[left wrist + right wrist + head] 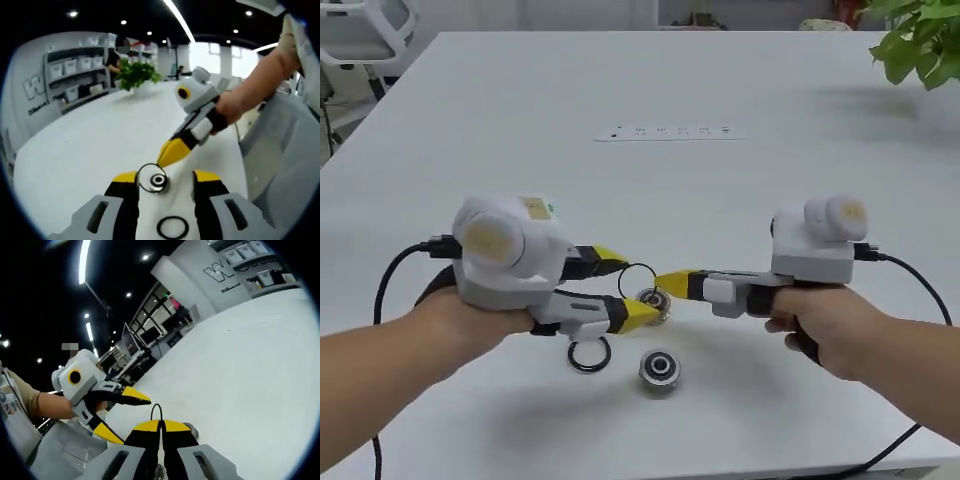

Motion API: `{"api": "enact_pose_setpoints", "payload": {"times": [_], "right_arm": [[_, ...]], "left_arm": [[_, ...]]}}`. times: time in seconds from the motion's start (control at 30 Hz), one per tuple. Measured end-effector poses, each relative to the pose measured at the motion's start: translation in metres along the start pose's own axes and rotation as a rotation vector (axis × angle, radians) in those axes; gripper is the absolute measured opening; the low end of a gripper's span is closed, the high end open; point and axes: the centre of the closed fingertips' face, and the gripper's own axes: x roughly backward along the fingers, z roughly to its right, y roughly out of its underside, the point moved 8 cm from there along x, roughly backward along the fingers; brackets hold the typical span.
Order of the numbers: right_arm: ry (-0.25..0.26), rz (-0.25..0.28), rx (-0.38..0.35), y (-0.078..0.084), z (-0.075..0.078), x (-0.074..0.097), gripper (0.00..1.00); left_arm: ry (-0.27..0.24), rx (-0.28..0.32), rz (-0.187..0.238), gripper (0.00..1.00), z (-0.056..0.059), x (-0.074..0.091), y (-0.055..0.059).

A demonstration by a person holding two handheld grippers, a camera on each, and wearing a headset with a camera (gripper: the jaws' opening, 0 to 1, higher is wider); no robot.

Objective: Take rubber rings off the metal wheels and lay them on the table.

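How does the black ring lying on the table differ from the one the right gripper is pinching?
The loose ring lies flat on the table, held by nothing; the pinched ring is clamped in the shut right gripper, standing up from its tips. The loose ring lies apart from the wheel between the grippers; the pinched ring is right against it. Both are thin black loops.

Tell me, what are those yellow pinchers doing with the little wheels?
A person holds a gripper in each hand over a white table. The right gripper is shut on a thin rubber ring at a metal wheel, which sits between the open jaws of the left gripper. A loose ring already lies on the table, beside a bare wheel.
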Motion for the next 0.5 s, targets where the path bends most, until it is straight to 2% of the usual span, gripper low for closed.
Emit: {"api": "enact_pose_setpoints", "payload": {"times": [0.23, 0.5], "right_arm": [[-0.019, -0.001, -0.003, -0.002, -0.008, -0.001, 0.0], [-0.044, -0.017, -0.013, 0.001, -0.018, -0.008, 0.0]], "left_arm": [[-0.008, 0.018, 0.025, 0.5, 0.004, 0.021, -0.001], [-0.024, 0.04, 0.028, 0.57, 0.009, 0.043, 0.007]]}}
